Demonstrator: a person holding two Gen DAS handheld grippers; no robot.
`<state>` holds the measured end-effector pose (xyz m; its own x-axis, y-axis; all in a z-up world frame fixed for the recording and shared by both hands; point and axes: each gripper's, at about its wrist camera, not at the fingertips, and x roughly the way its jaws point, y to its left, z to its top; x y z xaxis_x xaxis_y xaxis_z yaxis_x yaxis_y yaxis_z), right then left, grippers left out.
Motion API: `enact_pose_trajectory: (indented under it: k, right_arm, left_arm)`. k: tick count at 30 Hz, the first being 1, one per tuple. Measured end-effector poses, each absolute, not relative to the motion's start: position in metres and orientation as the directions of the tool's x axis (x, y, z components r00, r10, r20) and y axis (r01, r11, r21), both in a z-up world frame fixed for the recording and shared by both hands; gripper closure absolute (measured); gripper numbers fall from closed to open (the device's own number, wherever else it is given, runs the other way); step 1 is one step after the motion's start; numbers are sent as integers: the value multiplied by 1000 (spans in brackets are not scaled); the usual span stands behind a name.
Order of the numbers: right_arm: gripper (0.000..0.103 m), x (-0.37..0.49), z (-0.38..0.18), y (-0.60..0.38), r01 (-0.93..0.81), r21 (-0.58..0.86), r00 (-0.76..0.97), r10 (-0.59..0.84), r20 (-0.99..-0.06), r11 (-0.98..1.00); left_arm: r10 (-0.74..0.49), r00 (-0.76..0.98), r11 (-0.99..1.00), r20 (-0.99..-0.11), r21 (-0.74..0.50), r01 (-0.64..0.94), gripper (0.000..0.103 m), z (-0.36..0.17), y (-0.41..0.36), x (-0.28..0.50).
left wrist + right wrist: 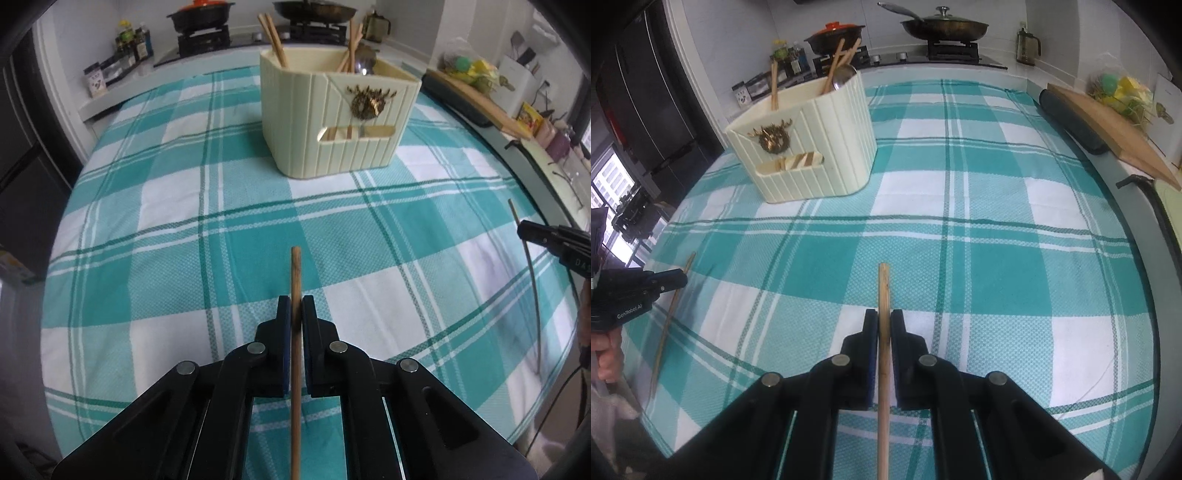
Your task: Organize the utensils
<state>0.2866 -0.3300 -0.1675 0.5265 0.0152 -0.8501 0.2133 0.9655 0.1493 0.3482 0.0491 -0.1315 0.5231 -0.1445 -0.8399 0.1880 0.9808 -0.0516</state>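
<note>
My left gripper (pixel 295 308) is shut on a brown wooden chopstick (pixel 295 273) that runs straight forward between the jaws, above the checked cloth. My right gripper (pixel 884 321) is shut on a lighter wooden chopstick (pixel 884 288) in the same way. A cream ribbed utensil holder (pixel 332 122) with a gold stag emblem stands ahead on the cloth; it also shows in the right wrist view (pixel 809 147). It holds several chopsticks (pixel 275 40) and a metal spoon (pixel 844 75). Each view shows the other gripper with its chopstick at the edge: the right one (pixel 526 230), the left one (pixel 677 280).
The table carries a teal and white checked cloth (pixel 221 229). Behind it a stove holds a black pot (pixel 201 16) and a frying pan (pixel 943 26). Bottles (pixel 133 40) stand at the back left. A wooden cutting board (pixel 1108 125) lies on the right counter.
</note>
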Motion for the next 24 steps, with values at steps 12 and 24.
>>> enact_pose_trajectory:
  k: [12, 24]
  right_arm:
    - [96, 229, -77, -302, 138, 164, 706, 19, -708, 977]
    - [96, 192, -14, -280, 102, 92, 846, -38, -532, 991]
  left_arm:
    - [-239, 711, 970, -661, -121, 213, 99, -29, 63, 274]
    - [-284, 786, 959, -549, -176, 224, 99, 10, 65, 246]
